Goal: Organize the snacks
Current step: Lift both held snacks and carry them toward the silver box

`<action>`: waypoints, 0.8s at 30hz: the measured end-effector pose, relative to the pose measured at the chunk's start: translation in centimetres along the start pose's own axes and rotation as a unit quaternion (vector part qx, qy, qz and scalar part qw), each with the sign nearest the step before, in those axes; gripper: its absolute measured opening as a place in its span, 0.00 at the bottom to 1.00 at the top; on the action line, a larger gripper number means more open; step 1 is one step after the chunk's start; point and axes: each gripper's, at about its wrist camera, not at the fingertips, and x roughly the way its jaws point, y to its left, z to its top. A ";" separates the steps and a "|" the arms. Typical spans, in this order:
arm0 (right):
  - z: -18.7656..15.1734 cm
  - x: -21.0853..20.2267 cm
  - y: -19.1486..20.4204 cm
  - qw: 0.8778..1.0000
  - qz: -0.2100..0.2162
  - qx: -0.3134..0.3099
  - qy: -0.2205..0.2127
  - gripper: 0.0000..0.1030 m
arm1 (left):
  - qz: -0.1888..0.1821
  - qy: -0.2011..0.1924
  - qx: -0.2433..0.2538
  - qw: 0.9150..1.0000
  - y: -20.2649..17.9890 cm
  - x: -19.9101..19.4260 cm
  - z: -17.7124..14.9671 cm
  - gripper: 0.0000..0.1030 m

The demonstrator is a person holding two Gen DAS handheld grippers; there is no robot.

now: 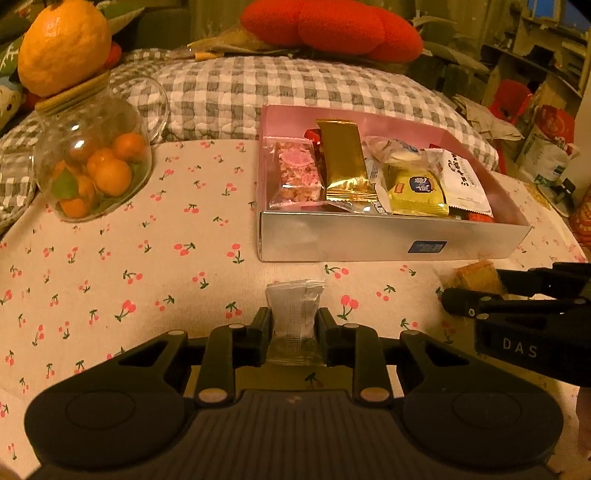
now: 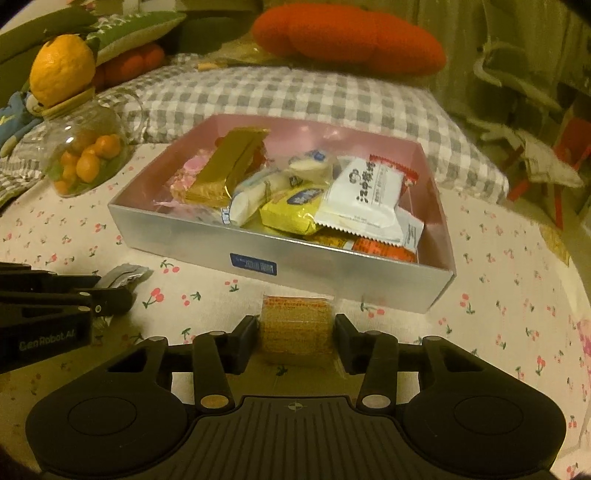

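My left gripper (image 1: 293, 326) is shut on a clear-and-white snack packet (image 1: 294, 317), just in front of the silver box (image 1: 391, 242). My right gripper (image 2: 295, 328) is shut on an orange wafer packet (image 2: 295, 325), close to the box's front wall (image 2: 332, 273). The box has a pink inside and holds several wrapped snacks: a gold bar (image 1: 345, 162), a pink one (image 1: 297, 175), a yellow one (image 2: 291, 210) and a white one (image 2: 364, 199). The right gripper also shows in the left wrist view (image 1: 476, 295), and the left gripper in the right wrist view (image 2: 110, 291).
A cherry-print cloth (image 1: 129, 266) covers the surface. A glass jar of small oranges (image 1: 92, 166) with a big orange fruit (image 1: 62, 44) on its lid stands at the back left. A checked cushion (image 1: 258, 88) and a red cushion (image 1: 332, 26) lie behind the box.
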 end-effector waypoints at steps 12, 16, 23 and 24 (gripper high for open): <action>0.9 -1.5 -0.5 0.997 0.034 0.054 0.051 0.42 | -0.029 0.038 -0.040 0.998 0.9 -1.0 0.7 0.22; 1.1 -2.0 -1.0 0.994 0.046 0.079 0.061 0.42 | -0.033 0.036 -0.043 0.998 0.9 -1.5 1.0 0.22; 1.8 -3.4 -2.0 0.992 0.055 0.101 0.053 0.42 | -0.038 0.035 -0.049 0.997 0.9 -2.6 1.3 0.22; 2.0 -3.6 -2.0 0.992 0.057 0.103 0.051 0.42 | -0.040 0.033 -0.050 0.997 1.0 -2.8 1.4 0.22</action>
